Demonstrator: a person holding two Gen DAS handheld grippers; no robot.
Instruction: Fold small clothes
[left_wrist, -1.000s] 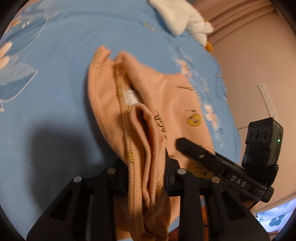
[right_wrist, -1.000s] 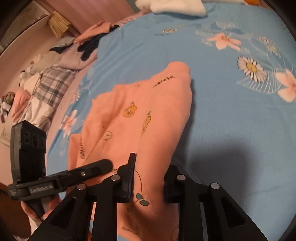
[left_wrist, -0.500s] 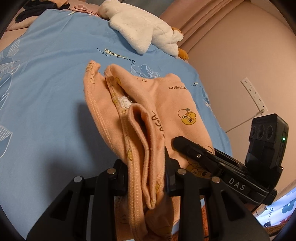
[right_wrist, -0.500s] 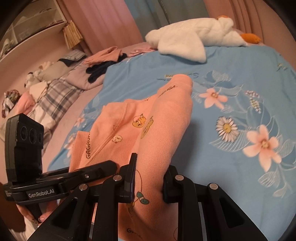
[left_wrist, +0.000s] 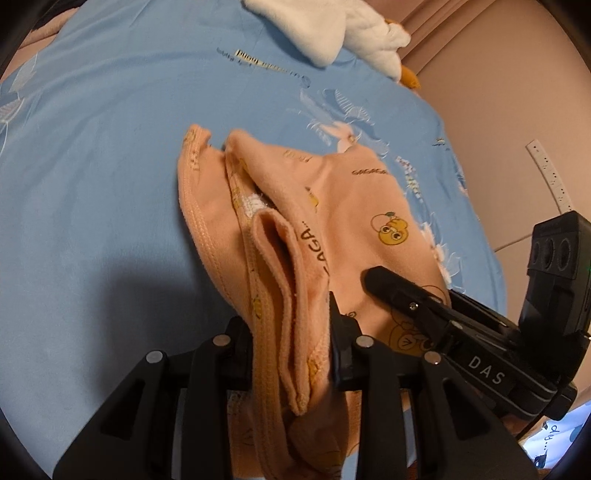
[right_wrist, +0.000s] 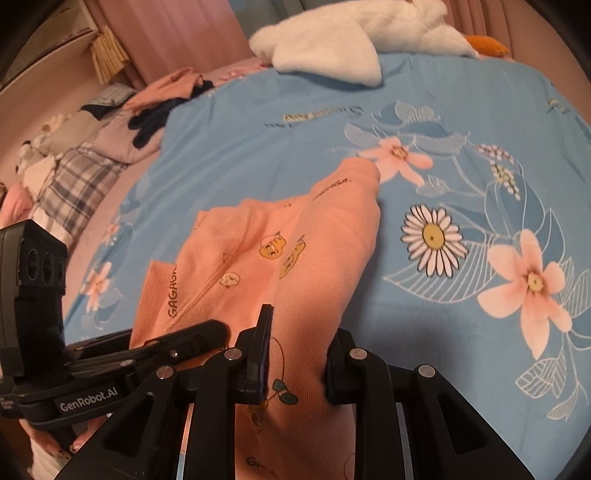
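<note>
Soft peach garment (left_wrist: 354, 225), light and floppy, drapes onto the blue bedsheet (left_wrist: 110, 147). Left gripper (left_wrist: 291, 350) pinches bunched hems at six o'clock, jaws just easing; right gripper (right_wrist: 295, 365) clamps a sleeve fold.

bed: blue floral sheet (right_wrist: 258, 122) | on it: peach garment (left_wrist: 354, 229), white plush toy (right_wrist: 332, 48) at far edge

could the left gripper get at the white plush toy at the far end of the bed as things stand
Probably not right away. The left gripper is shut on the peach garment, and the white plush toy lies far across the blue sheet. Nothing blocks the path.
</note>
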